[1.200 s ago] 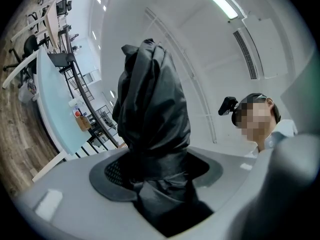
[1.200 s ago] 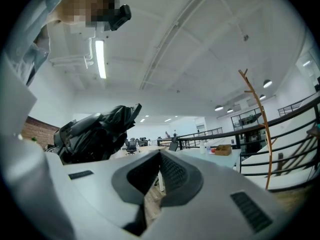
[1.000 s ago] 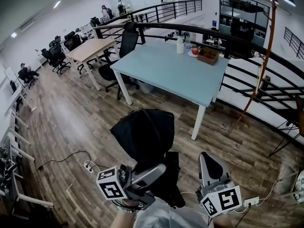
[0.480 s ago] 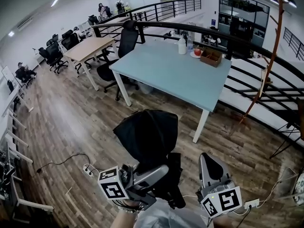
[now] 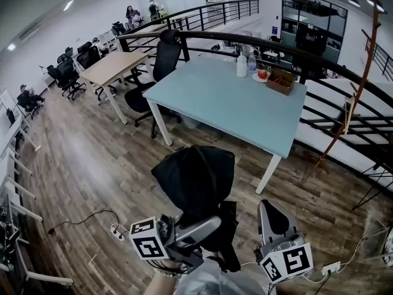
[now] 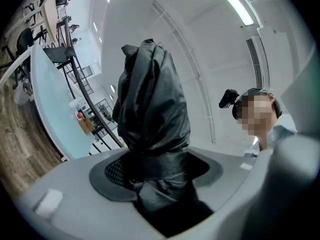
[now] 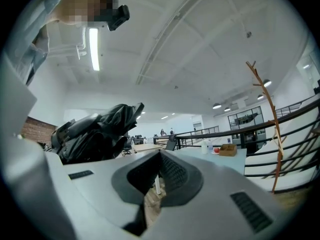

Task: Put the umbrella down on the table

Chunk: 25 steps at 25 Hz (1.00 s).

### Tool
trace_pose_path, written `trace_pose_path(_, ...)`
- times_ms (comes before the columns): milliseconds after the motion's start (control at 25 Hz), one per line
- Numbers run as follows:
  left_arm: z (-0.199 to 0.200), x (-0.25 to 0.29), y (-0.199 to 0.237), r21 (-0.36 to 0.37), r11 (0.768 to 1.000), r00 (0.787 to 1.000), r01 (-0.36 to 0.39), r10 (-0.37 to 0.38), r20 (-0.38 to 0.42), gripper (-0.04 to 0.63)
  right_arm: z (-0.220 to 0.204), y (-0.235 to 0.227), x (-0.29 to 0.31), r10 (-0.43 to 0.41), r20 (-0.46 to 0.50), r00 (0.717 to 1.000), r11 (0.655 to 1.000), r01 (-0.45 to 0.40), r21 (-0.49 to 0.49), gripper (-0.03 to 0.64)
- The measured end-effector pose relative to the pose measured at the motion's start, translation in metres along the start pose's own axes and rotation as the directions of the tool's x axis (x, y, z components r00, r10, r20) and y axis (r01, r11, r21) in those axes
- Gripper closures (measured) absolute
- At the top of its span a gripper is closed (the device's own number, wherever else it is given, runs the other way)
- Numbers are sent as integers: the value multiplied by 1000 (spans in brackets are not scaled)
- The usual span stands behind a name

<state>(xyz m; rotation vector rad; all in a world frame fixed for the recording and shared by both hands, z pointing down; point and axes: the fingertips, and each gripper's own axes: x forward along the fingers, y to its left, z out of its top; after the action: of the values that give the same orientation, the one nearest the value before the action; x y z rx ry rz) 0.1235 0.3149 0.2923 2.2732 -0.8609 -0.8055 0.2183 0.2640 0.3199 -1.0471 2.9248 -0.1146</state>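
Observation:
A folded black umbrella (image 5: 196,177) stands upright in front of me, its bunched canopy above the wooden floor. My left gripper (image 5: 212,226) is shut on its lower part; in the left gripper view the umbrella (image 6: 152,114) rises straight out from between that gripper's (image 6: 155,184) pads. My right gripper (image 5: 270,217) hangs beside it at the lower right, shut and holding nothing; the right gripper view shows its (image 7: 155,184) pads nearly together and the umbrella (image 7: 95,131) off to the left. The light blue table (image 5: 227,103) lies ahead, a short way beyond the umbrella.
At the table's far end stand a white bottle (image 5: 242,66), a red fruit on a plate (image 5: 263,74) and a wooden box (image 5: 281,80). A black office chair (image 5: 166,54) sits at its far left corner. A black railing (image 5: 319,54), a coat stand (image 5: 359,85) and a floor power strip (image 5: 116,229) surround it.
The table and the room have drifted a little closer and rightward in the head view. The umbrella stays held in my left gripper; the right gripper keeps its place.

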Motion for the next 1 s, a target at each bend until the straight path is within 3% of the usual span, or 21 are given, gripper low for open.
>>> trace_pose_path(440, 60, -23, 49, -6, 999, 999, 44, -44, -30, 313, 1, 31, 73, -33, 3, 999, 999, 33, -33, 621)
trace_pose_path(1000, 98, -41, 77, -7, 996, 996, 84, -84, -5, 313, 2, 50, 119, -40, 18, 999, 997, 41, -67, 621)
